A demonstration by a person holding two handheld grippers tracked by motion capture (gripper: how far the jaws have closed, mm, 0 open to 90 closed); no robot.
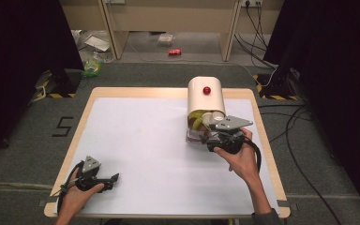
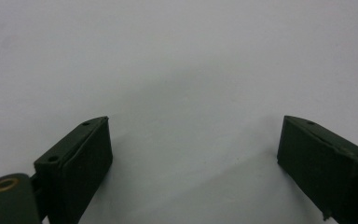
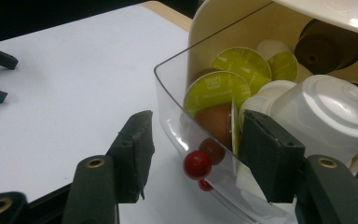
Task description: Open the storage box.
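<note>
At the desk's far right, the right gripper [image 3: 193, 154] sets half-spread jaws around the clear drawer's red knob [image 3: 196, 164] to pull it, not yet pinching.

Both grippers black: left gripper [image 1: 114, 177], right gripper [image 1: 205, 137]. Grey three-cornered top plates, brass-ringed screw holes. Black cables trail; forearms bare.

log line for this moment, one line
left gripper: open, idle on table | right gripper: closing around drawer's red knob | capsule dispenser: drawer open

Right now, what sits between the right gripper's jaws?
In the right gripper view, the clear drawer front with its red knob sits between the right gripper jaws, untouched.
</note>
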